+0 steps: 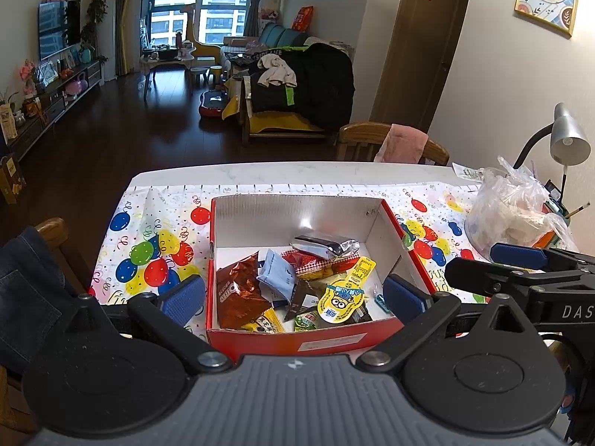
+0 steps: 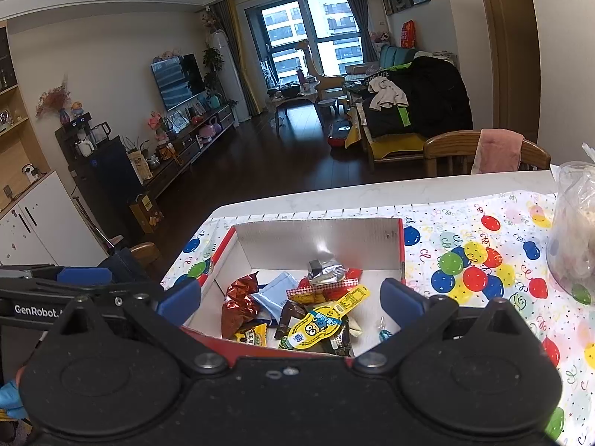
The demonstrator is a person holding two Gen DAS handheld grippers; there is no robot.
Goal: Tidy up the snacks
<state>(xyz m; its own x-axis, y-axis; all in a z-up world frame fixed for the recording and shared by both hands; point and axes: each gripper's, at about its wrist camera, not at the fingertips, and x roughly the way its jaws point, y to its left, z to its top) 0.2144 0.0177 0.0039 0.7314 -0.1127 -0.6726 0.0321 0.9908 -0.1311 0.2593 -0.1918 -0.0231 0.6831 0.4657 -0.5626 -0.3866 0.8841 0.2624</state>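
A red cardboard box [image 1: 409, 249] with a white inside sits on the balloon-print cloth [image 1: 148, 245]. It holds several snack packs: a brown foil pack [image 1: 238, 293], a light blue pack [image 1: 277, 273], a silver foil pack [image 1: 327, 246] and a yellow minion pack [image 1: 344, 299]. My left gripper [image 1: 293, 299] is open and empty, its blue pads either side of the box's near end. My right gripper [image 2: 292, 303] is open and empty over the same box [image 2: 401, 245]; the yellow pack [image 2: 316, 325] and silver pack [image 2: 325, 269] lie below it.
A clear plastic bag [image 1: 509, 215] with food and a grey desk lamp [image 1: 567, 137] stand at the table's right. Wooden chairs [image 1: 372, 141] stand at the far side and at the left edge [image 1: 52, 230]. The right gripper shows at right in the left wrist view [image 1: 520, 260].
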